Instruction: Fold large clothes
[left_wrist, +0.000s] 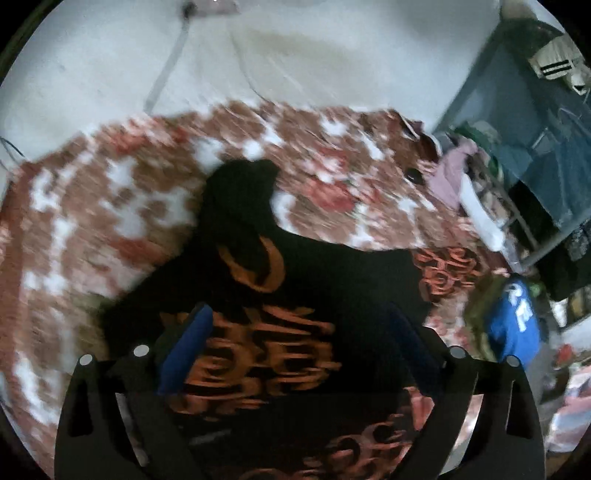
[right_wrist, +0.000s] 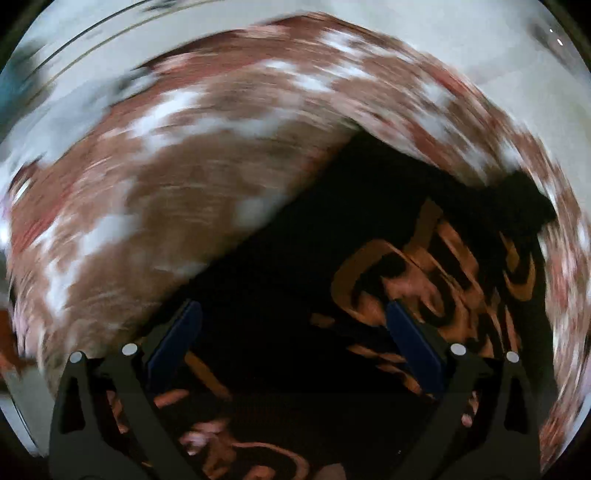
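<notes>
A black garment with orange flame print (left_wrist: 303, 295) lies on a red-brown and white patterned bedspread (left_wrist: 110, 192). One black part of it (left_wrist: 240, 195) sticks out toward the far side. My left gripper (left_wrist: 299, 332) is open just above the printed area, with nothing between its blue pads (left_wrist: 184, 350). In the right wrist view the same garment (right_wrist: 332, 277) fills the lower right, over the bedspread (right_wrist: 166, 177). My right gripper (right_wrist: 295, 332) is open above the black cloth, blue pads (right_wrist: 413, 347) apart. Both views are motion-blurred.
A pale wall (left_wrist: 295, 55) rises behind the bed. To the right stand a metal rack with hanging clothes (left_wrist: 535, 147), a pile of clothes (left_wrist: 454, 166) and a blue item with white letters (left_wrist: 513, 325).
</notes>
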